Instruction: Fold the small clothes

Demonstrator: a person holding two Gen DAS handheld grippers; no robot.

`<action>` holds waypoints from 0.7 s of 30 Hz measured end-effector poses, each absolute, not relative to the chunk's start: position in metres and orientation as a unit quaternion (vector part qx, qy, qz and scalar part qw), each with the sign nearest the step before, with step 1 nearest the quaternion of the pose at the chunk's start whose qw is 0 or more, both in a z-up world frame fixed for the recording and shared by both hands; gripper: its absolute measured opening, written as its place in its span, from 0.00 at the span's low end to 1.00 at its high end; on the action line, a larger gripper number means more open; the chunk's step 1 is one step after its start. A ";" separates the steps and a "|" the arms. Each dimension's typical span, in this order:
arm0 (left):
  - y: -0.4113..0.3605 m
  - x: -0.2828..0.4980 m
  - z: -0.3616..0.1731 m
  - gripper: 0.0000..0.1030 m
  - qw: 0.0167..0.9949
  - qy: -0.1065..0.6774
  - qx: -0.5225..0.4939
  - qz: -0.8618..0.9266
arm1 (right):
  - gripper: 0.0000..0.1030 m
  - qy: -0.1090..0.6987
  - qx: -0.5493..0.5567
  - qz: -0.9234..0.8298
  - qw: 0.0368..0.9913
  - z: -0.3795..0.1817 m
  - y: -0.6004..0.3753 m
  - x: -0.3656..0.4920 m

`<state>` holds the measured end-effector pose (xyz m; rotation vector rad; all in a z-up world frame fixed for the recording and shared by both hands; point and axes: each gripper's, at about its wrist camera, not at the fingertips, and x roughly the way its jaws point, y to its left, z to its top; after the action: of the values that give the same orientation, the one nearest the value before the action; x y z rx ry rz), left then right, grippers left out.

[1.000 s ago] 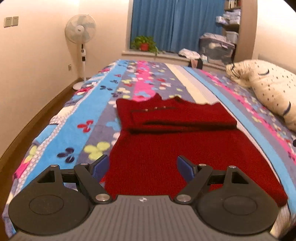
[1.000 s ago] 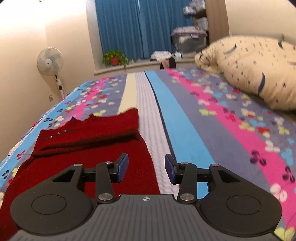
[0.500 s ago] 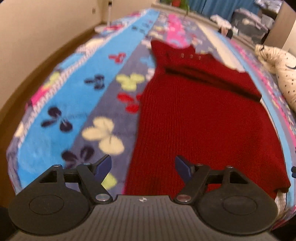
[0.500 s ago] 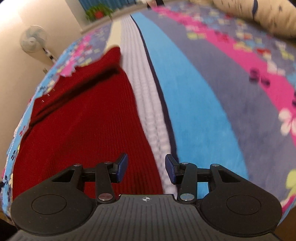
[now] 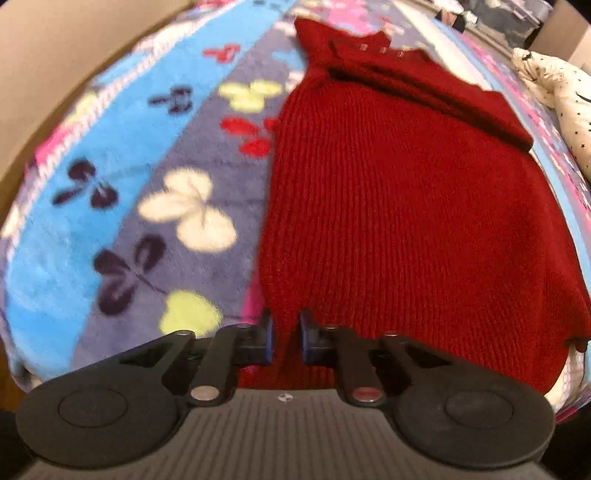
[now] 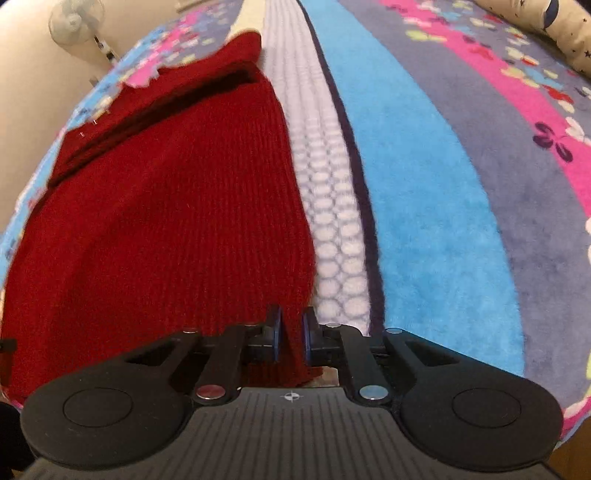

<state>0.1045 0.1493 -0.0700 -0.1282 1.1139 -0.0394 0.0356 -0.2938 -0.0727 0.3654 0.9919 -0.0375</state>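
A dark red knitted sweater (image 5: 406,203) lies flat on the bed, its top part folded down across the chest at the far end. In the left wrist view my left gripper (image 5: 286,338) is at the hem's near left corner, its jaws closing with red knit pinched between the blue pads. In the right wrist view the sweater (image 6: 166,221) fills the left half. My right gripper (image 6: 291,336) is at the hem's near right corner, its jaws closing on a fold of red knit held between the pads.
A striped fleece blanket (image 5: 166,206) with butterfly prints covers the bed. A white patterned pillow (image 5: 565,103) lies at the far right. A standing fan (image 6: 75,18) stands by the left wall. The bed's near edge runs just under both grippers.
Both grippers tipped downward and sank to the sweater's near hem. Their jaws went from wide apart to pinched on the red knit at the two bottom corners.
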 end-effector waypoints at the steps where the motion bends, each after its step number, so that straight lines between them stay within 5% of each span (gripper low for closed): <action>1: 0.147 0.102 -0.063 0.13 0.855 0.516 -0.055 -0.024 | 0.09 0.446 0.195 -0.010 0.874 -0.062 -0.298 0.030; 6: 0.146 0.067 -0.007 0.11 0.913 0.398 -0.054 -0.074 | 0.06 0.250 0.272 0.035 0.928 0.007 -0.333 -0.019; 10: 0.158 0.051 0.014 0.11 0.930 0.351 -0.082 -0.071 | 0.05 0.198 0.275 0.025 0.940 0.018 -0.343 -0.038; 15: 0.157 0.078 -0.025 0.12 0.874 0.476 -0.086 -0.054 | 0.06 0.410 0.243 -0.064 0.877 -0.038 -0.340 0.002; 18: 0.156 0.085 -0.042 0.12 0.855 0.512 -0.076 -0.042 | 0.08 0.457 0.203 -0.068 0.863 -0.055 -0.326 0.018; 21: 0.169 0.089 -0.046 0.35 0.850 0.515 -0.108 -0.026 | 0.19 0.466 0.196 -0.080 0.859 -0.058 -0.321 0.028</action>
<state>0.0887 0.1692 -0.0455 -0.2282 1.0838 -0.0538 0.0278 -0.3210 -0.0579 0.4106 0.9776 -0.1678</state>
